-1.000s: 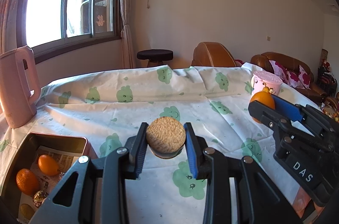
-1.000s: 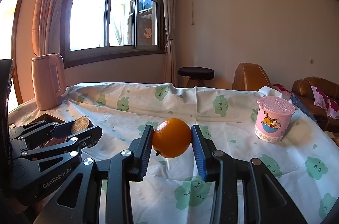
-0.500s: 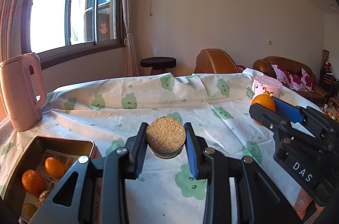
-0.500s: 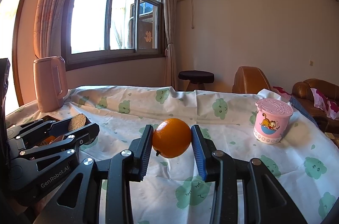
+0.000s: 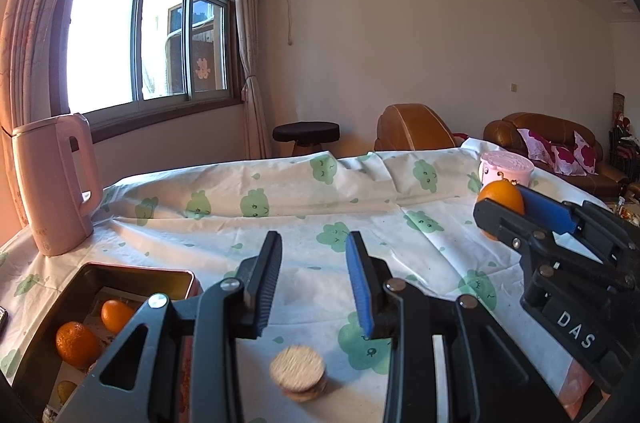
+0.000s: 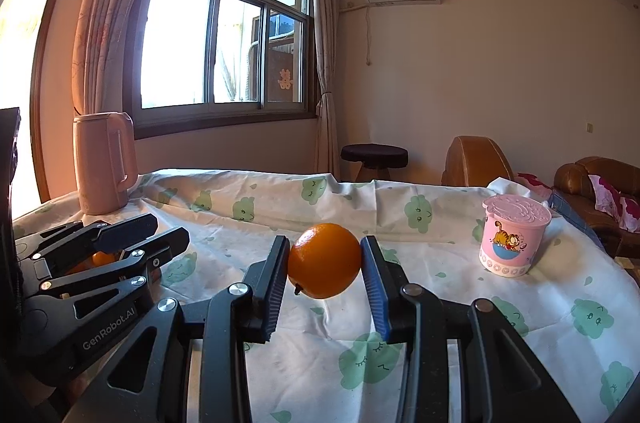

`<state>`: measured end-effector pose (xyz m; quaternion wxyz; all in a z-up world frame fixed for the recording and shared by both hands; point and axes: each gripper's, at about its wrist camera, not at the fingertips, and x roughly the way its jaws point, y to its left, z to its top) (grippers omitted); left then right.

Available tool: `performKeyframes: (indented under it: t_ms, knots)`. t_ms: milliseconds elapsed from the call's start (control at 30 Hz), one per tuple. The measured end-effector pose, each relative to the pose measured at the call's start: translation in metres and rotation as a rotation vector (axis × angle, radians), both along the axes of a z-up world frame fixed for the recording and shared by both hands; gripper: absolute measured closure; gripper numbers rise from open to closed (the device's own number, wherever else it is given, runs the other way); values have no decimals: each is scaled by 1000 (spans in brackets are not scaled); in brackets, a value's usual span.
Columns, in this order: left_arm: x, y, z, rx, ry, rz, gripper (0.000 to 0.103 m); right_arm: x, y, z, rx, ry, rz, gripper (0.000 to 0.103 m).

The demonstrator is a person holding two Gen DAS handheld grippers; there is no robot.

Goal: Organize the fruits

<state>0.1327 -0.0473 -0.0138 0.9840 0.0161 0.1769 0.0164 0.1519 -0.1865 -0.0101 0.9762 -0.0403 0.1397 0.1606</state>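
My left gripper (image 5: 314, 273) is open and empty. A round sandwich biscuit (image 5: 298, 371), blurred, is below its jaws over the tablecloth near the front edge. My right gripper (image 6: 325, 269) is shut on an orange (image 6: 325, 260) and holds it above the table; the orange also shows in the left wrist view (image 5: 501, 198). A metal tin (image 5: 132, 277) at the front left holds two oranges (image 5: 76, 343) on paper. The left gripper also shows at the left of the right wrist view (image 6: 132, 239).
A pink jug (image 5: 54, 183) stands at the back left of the table. A pink lidded cup (image 6: 514, 241) stands at the right. The tablecloth (image 5: 320, 207) is white with green prints. A stool, armchair and sofa stand behind the table.
My left gripper has opened and let go of the biscuit, which has dropped below the jaws. My right gripper still holds the orange.
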Motion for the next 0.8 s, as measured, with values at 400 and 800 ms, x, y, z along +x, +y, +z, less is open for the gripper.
performKeyframes:
  t_ms: [400,800]
  knots:
    - [-12,32,0,-93,24,25,68,2,3,-1,0,18,24,64]
    - [-2,29,-22,-87,280,-107,65,-3,13,-1,-21,1,38,64]
